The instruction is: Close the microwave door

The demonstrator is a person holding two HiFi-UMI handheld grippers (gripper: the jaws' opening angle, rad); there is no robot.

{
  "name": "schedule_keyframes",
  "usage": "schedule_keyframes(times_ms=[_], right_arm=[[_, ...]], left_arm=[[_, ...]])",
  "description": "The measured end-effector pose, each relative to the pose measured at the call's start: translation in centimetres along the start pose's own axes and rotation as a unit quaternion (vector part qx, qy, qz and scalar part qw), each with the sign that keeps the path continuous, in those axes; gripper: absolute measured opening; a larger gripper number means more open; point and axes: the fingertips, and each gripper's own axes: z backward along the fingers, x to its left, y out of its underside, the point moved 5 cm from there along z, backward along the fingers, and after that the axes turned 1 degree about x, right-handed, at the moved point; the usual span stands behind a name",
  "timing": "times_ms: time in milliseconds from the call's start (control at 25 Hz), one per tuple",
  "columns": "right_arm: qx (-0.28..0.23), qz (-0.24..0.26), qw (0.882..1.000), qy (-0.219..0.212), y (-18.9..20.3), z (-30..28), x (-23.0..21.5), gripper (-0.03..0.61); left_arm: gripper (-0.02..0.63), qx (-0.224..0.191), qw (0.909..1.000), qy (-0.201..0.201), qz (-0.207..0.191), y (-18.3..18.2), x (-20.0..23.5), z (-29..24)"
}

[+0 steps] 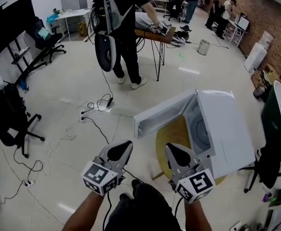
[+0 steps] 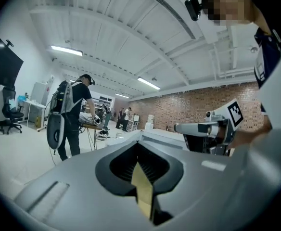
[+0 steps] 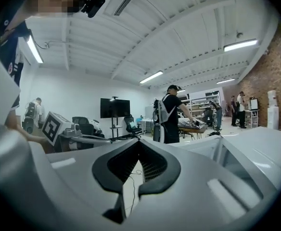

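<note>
Evidently, nothing of the task is done yet: the microwave door is seen standing wide open in the head view. It is swung out from its hinge at the far edge of the cavity, so that its free edge is pointed toward 8 o'clock. The white microwave is set on a round wooden table, at about 2 o'clock from the grippers, and a round turntable is exposed inside the cavity. The left gripper is held low, near 6 o'clock in the head view, with the door's free edge just beyond it at 1 o'clock. Its jaws are brought together with only a thin slit between the pads, and nothing is held between them. The right gripper is held beside it, at 3 o'clock from the left one, over the table's near rim. Its jaws are likewise closed and empty, and floor and a cable are glimpsed through the slit. Neither gripper is laid against the door. All of the work is judged to be left: the door's far face has to be reached, most likely by the left gripper, and the door pushed round toward 2 o'clock until it is latched against the cabinet.
</note>
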Motion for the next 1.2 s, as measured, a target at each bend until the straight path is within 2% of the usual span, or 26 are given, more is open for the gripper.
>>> schedule_keyframes(times_ms=[440, 640, 840, 1040, 1200], right_arm=[[-0.019, -0.024, 0.997, 0.074, 0.2, 0.5, -5.1, 0.002], [-0.016, -0.028, 0.992, 0.12, 0.4, 1.0, -5.4, 0.002], [-0.021, -0.036, 0.983, 0.179, 0.5, 1.2, -4.1, 0.002], [-0.025, -0.045, 0.973, 0.223, 0.6, 0.9, -2.5, 0.002], [-0.021, -0.051, 0.968, 0.244, 1.1, 0.8, -0.9, 0.002]], left_arm=[[0.011, 0.009, 0.9959, 0.078, -0.044, -2.1, -0.9, -7.4], [0.011, 0.016, 0.9909, 0.119, -0.06, -2.2, -0.3, -8.7], [0.011, 0.027, 0.9844, 0.157, -0.076, -2.2, 1.8, -9.4], [0.011, 0.036, 0.9806, 0.169, -0.093, -2.3, 4.6, -9.2], [0.011, 0.043, 0.9807, 0.149, -0.119, -2.2, 7.7, -9.7]])
